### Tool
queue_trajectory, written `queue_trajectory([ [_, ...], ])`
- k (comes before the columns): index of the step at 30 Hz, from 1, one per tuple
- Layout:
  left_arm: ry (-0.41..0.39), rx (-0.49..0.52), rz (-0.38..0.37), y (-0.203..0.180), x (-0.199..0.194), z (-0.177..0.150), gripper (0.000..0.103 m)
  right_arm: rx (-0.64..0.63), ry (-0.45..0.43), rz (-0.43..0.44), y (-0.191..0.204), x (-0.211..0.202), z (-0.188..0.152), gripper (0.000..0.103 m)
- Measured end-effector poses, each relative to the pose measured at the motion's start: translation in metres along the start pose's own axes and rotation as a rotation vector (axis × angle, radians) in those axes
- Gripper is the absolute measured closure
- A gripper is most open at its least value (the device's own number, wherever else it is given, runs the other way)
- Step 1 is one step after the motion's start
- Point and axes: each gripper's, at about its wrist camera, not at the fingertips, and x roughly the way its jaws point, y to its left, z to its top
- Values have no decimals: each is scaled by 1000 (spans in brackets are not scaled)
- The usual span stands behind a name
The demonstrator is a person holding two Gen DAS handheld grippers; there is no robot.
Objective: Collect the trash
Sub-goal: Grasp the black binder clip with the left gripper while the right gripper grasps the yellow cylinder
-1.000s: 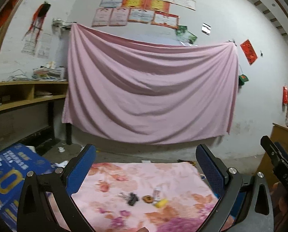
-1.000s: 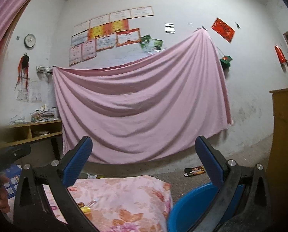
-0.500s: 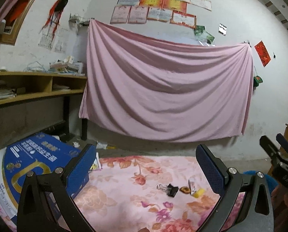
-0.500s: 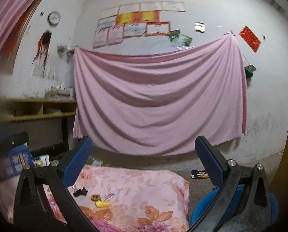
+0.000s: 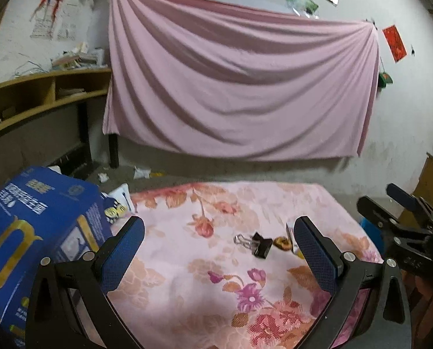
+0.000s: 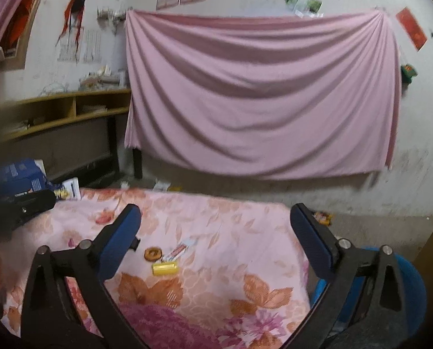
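Low in both frames, over the flowered tabletop [image 6: 216,218], two tools held above a small cluster of litter, neither one touching anything. Left tool [image 5: 219,241] spread wide, nothing between its blue pads; right tool [image 6: 215,226] likewise spread and empty. At centre right of the left view, a black binder clip [image 5: 258,245] lying just beside a small brown ring [image 5: 283,243]. In the right view, lower centre: the same ring, a thin wrapper [image 6: 179,249] touching or nearly touching it, and a yellow packet [image 6: 164,268] just below them. At lower right of that frame, past the tabletop edge, a blue bin [image 6: 414,279], seemingly the place for the trash. At lower left of the left view, a blue carton [image 5: 39,226] standing off to the side. Step in hand, by the look of it: approach and choice of a first piece, with nothing yet collected. Next move likely a descent of the right tool onto the yellow packet, pads straddling its short sides, then a close and a carry rightward to the bin. Care needed with flat, light scraps on soft cloth: easy to pinch fabric along with the packet, or to nudge the wrapper aside.
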Motion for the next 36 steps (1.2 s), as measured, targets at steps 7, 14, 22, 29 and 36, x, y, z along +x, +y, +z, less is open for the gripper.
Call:
queue_trajectory([
  [7,133,23,-81,-5,32,-3,27,50,125,66,-9,23,-4,17],
  [14,283,69,-163,-19,65,-9,51,87,233,104,-13,42,-8,21],
  [22,395,84,-189,-28,99,-9,71,116,298,125,-17,53,-12,22],
  [29,430,66,-206,-22,111,-11,84,87,343,144,-10,60,-14,22],
  [36,417,30,-209,-14,105,-10,85,80,401,212,-4,68,-19,22],
])
